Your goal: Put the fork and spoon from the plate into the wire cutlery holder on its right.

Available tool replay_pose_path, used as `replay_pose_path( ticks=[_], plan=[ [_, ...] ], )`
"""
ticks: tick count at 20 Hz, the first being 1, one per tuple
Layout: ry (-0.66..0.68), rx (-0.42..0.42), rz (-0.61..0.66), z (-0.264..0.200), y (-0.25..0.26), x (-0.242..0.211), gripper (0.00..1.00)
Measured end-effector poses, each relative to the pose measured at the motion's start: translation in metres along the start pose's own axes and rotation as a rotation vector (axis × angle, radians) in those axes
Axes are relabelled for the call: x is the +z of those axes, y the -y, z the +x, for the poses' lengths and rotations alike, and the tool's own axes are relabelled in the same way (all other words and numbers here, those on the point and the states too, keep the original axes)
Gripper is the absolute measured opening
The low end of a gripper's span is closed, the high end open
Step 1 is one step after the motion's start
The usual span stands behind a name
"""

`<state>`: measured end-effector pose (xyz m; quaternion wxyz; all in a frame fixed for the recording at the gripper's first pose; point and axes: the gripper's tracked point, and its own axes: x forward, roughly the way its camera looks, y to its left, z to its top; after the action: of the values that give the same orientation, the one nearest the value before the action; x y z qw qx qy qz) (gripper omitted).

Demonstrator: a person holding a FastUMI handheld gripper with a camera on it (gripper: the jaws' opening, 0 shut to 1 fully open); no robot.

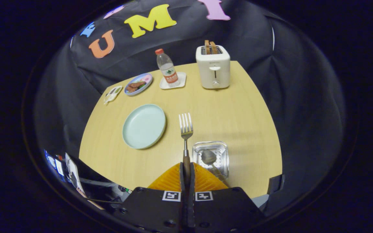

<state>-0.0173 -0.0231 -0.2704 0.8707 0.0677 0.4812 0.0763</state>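
Gripping fork [185, 129] handle between closed jaws, tines ahead, spoon [209, 157] in holder [222, 152]

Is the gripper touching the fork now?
Touching. In the gripper view the gripper has both fingers closed on the handle of the fork, tines pointing ahead.

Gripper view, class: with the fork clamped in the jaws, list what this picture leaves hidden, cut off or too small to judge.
- Fork: in the gripper view, the handle's end is hidden between the shut jaws of the gripper.
- Spoon: its handle runs behind the gripper's finger; the end is hidden.
- Wire cutlery holder: near side covered by the gripper; depth unclear.
- Small patterned plate: its food is too small to identify.
- Toaster: back hidden by its own body.
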Motion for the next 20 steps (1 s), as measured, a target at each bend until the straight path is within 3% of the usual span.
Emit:
replay_pose_path(
  ticks=[5,11,16,20],
  plan=[
    [-0.096,0.012,0.034,-0.026,0.021,-0.031,0.02],
    [-0.194,0.053,0.119,-0.038,0.019,-0.036,0.02],
    [-0.255,-0.010,0.145,-0.029,0.031,-0.039,0.03],
    [-0.289,-0.011,0.160,-0.027,0.027,-0.040,0.03]
  ],
)
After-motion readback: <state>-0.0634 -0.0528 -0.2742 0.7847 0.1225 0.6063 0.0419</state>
